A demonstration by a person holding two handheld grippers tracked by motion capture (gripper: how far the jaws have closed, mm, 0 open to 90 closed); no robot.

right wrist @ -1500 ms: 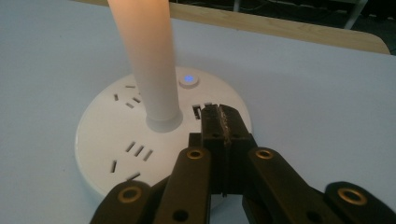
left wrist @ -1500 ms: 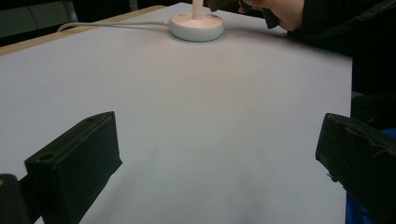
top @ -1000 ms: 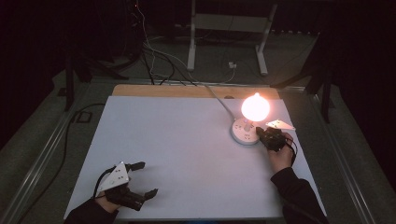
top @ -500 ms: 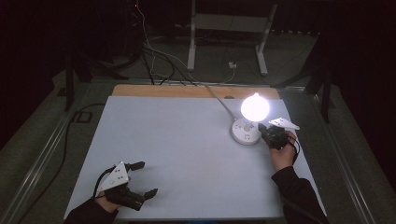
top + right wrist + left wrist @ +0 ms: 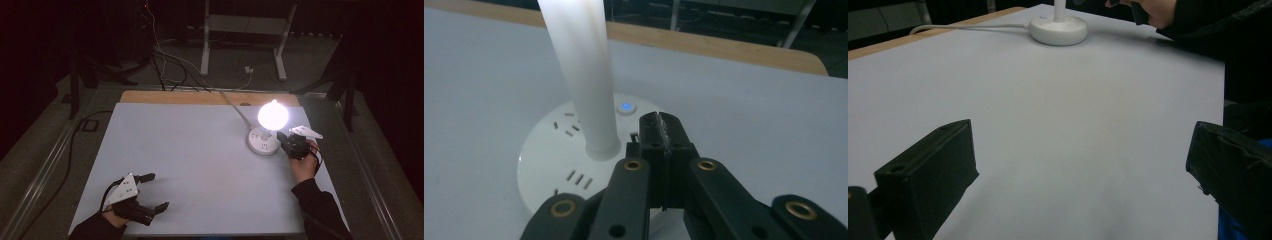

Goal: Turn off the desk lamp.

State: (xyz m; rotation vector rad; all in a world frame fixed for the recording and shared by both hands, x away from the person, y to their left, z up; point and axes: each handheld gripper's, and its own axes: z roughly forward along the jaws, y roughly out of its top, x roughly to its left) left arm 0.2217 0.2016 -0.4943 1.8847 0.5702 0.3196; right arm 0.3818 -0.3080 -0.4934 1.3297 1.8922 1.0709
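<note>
A lit globe bulb [image 5: 273, 115] glows white on a stem [image 5: 581, 75] that rises from a round white socket base [image 5: 263, 142] at the table's right. The base [image 5: 554, 160] has several slot outlets and a small blue-lit button [image 5: 626, 106]. My right gripper [image 5: 281, 136] is shut with nothing between its jaws, and its tip [image 5: 663, 127] hangs over the base's near edge, close to the button. My left gripper [image 5: 156, 191] rests open near the front left of the table, its jaws [image 5: 1083, 165] wide apart over bare white surface.
A white board [image 5: 200, 165] covers the table, with a wooden strip [image 5: 200, 97] along the far edge. A white cable [image 5: 232, 105] runs from the base off the back. Dark floor, cables and a metal stand [image 5: 245, 35] lie beyond.
The bulb's glow has gone from warm orange to bright white. The right gripper stays beside the base with barely any shift, and the left gripper has not moved.
</note>
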